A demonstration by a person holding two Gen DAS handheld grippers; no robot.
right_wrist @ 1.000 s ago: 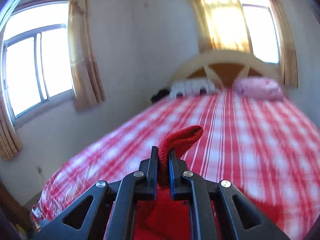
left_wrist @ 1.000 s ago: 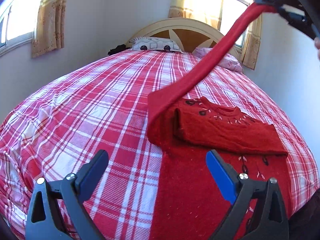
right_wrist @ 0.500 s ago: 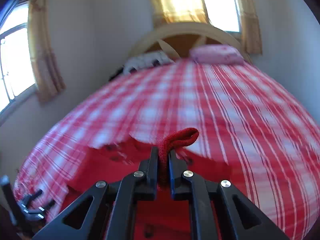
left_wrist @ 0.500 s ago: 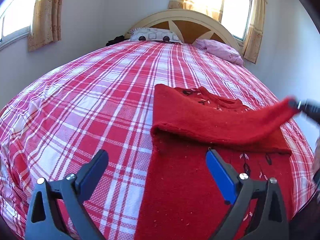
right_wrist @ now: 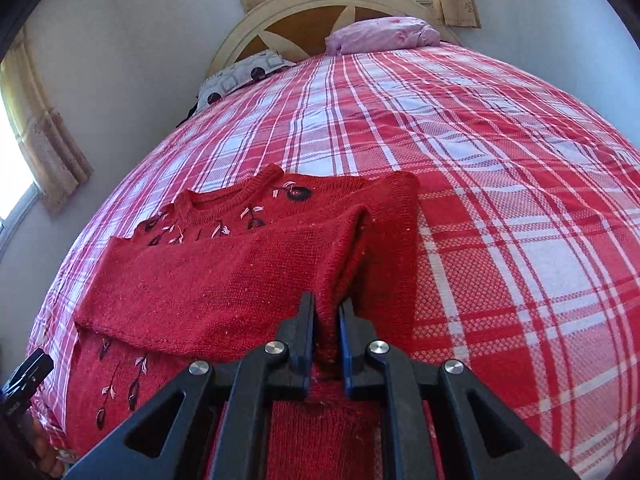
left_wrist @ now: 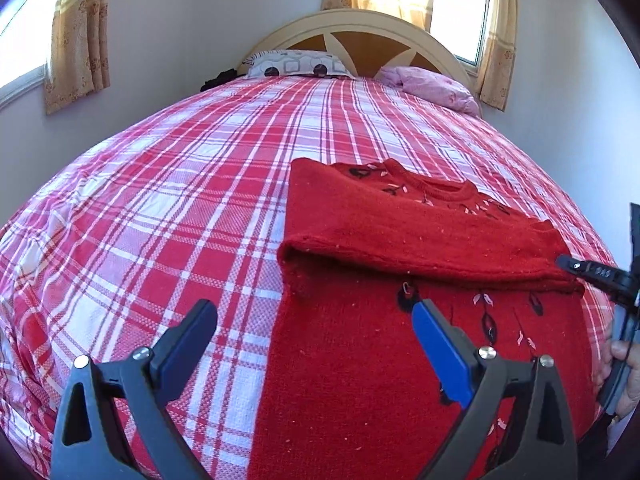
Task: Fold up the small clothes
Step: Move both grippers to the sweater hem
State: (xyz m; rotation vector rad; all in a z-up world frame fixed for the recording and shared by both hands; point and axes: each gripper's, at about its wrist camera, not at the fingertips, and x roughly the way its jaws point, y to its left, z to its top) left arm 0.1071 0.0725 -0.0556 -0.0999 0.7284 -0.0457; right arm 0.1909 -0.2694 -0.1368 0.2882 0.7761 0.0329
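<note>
We're laying the sleeve (right_wrist: pixel 224 280) across the sweater (left_wrist: pixel 400 380); right claw (right_wrist: pixel 326 320) grips it, left claw (left_wrist: pixel 316 344) gapes empty. Next: release.

- The left gripper (left_wrist: pixel 316 344), black with blue pads, hangs above the near part of the red knitted sweater (left_wrist: pixel 400 380); its jaws stand wide apart and hold nothing.
- The right gripper (right_wrist: pixel 327 336), also black, is low over the same sweater, its jaws nearly closed and pinching a fold of the sleeve.
- A hand (left_wrist: pixel 618 376) grips its handle, beside the sweater's edge.
</note>
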